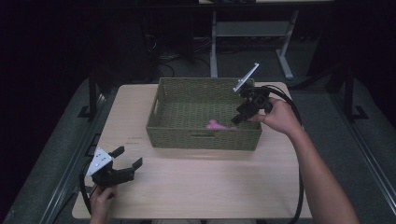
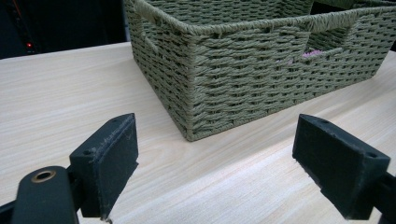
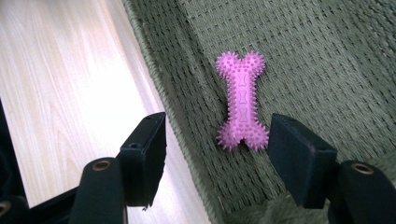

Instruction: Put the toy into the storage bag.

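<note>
A green woven basket (image 1: 203,138) stands on the far middle of the wooden table. Inside it, near the front wall, lies a pink spiky toy bone (image 1: 216,125). My right gripper (image 1: 239,117) hangs open over the basket's right end, tilted down toward the bone. In the right gripper view the bone (image 3: 242,100) lies flat on the basket floor (image 3: 327,70), beyond the parted jaws of that gripper (image 3: 217,144). My left gripper (image 1: 127,157) rests open at the table's near left corner, holding nothing. In the left gripper view, the basket's corner (image 2: 196,88) stands ahead of its jaws.
The basket has handle slots in its walls (image 2: 327,39). Bare table top (image 1: 210,182) stretches between the basket and the front edge. A desk frame (image 1: 252,32) stands on the dark floor beyond the table. The right gripper's cable (image 1: 299,186) trails along the right edge.
</note>
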The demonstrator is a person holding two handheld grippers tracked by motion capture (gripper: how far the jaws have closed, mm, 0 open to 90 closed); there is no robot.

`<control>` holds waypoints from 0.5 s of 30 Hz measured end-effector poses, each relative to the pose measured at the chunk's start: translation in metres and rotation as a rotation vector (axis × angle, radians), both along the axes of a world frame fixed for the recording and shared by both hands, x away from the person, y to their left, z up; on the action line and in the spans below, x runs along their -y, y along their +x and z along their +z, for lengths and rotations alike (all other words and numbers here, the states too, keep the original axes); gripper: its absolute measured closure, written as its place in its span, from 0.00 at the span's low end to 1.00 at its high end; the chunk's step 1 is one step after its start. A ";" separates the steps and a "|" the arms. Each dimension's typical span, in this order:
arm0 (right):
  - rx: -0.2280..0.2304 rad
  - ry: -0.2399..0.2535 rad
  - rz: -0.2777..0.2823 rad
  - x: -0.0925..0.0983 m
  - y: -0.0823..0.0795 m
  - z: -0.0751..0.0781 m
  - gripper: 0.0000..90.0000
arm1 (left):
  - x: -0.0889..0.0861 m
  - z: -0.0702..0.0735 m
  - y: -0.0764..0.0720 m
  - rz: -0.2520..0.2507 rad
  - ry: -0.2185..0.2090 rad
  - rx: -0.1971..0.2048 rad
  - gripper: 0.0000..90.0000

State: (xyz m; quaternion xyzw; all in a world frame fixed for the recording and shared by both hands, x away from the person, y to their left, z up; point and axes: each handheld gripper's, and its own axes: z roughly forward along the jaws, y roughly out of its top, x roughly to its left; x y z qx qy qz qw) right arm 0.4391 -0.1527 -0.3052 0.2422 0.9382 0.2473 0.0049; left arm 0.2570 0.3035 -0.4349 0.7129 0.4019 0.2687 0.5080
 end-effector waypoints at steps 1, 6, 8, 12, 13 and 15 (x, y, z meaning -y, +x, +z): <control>0.004 -0.002 0.000 0.001 -0.002 0.001 0.41 | 0.000 0.000 0.000 -0.002 0.003 0.002 0.15; 0.013 0.007 -0.007 0.009 -0.008 0.005 0.41 | 0.000 0.000 0.000 -0.001 0.006 0.002 0.15; 0.016 0.012 -0.009 0.012 -0.011 0.006 0.41 | 0.000 0.000 0.000 -0.001 0.006 0.002 0.15; 0.020 0.014 -0.012 0.017 -0.015 0.006 0.41 | 0.000 0.000 0.000 0.002 0.005 0.002 0.15; 0.028 0.016 -0.012 0.020 -0.018 0.006 0.41 | 0.000 0.001 -0.001 0.004 0.006 0.006 0.15; 0.028 0.019 -0.018 0.023 -0.021 0.006 0.41 | 0.000 0.001 -0.002 0.005 0.008 0.010 0.15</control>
